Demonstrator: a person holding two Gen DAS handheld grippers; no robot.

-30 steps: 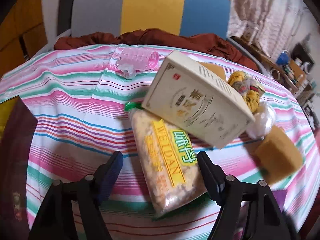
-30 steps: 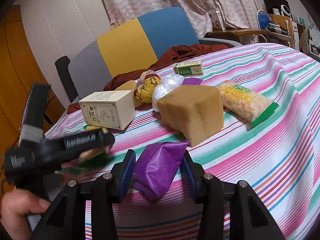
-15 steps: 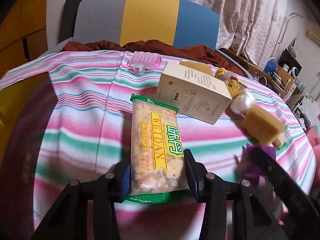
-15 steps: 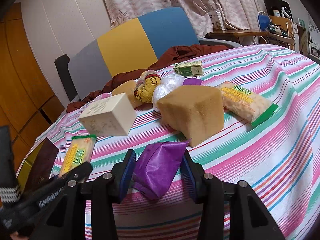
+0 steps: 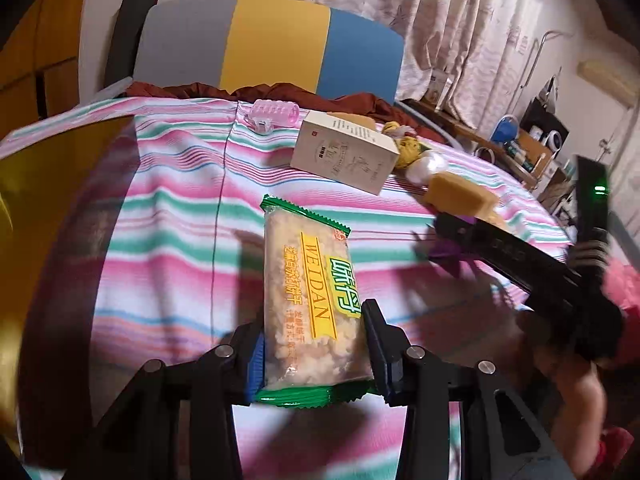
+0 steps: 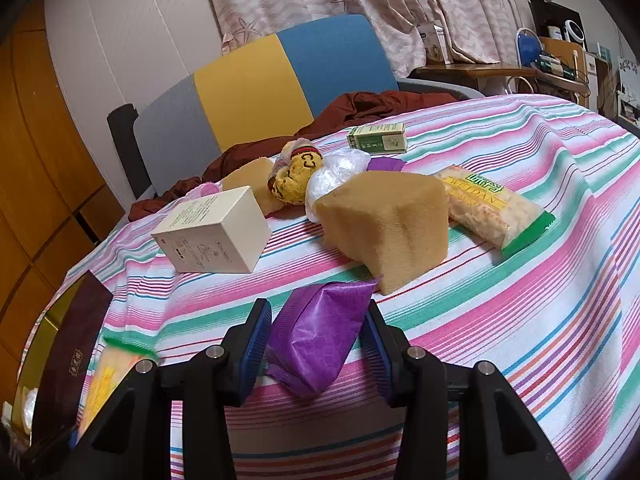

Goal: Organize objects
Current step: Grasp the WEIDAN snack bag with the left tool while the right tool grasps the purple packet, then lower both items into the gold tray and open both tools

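Observation:
My left gripper is shut on a green-edged WEIDAN snack packet and holds it above the striped tablecloth. My right gripper is shut on a purple packet, low over the cloth. In the right wrist view a cream box, a tan sponge block, a yellow stuffed toy, a white plastic bag, a second WEIDAN packet and a small green box lie on the cloth. The held packet shows blurred at the lower left.
A grey, yellow and blue chair back with brown cloth stands behind the table. A pink ribbed roller lies at the far edge. A dark brown box with a gold edge sits at the left. A cluttered desk is at the far right.
My left gripper has closed on the WEIDAN packet and pulled it back toward the left, away from the cream box. My right gripper has stayed still with the purple packet.

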